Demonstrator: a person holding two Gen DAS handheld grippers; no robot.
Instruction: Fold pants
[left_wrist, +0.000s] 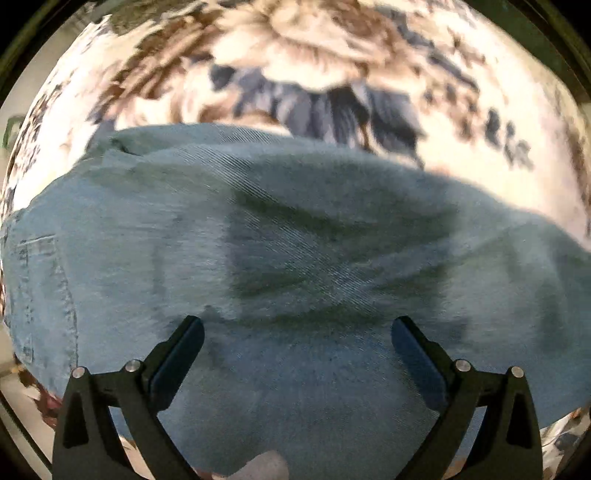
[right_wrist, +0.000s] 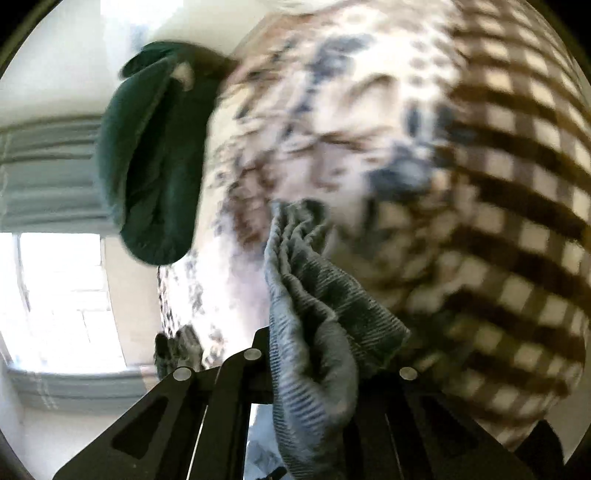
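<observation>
The left gripper stands wide open over blurred blue pants; the right gripper pinches bunched denim that hides its fingertips.

Your faded blue denim pants lie spread across the surface beneath you, creased in soft ridges through the middle, with a stitched seam running along their left edge. On your right side, a bunched fold of the same denim hangs gathered in pleats.
</observation>
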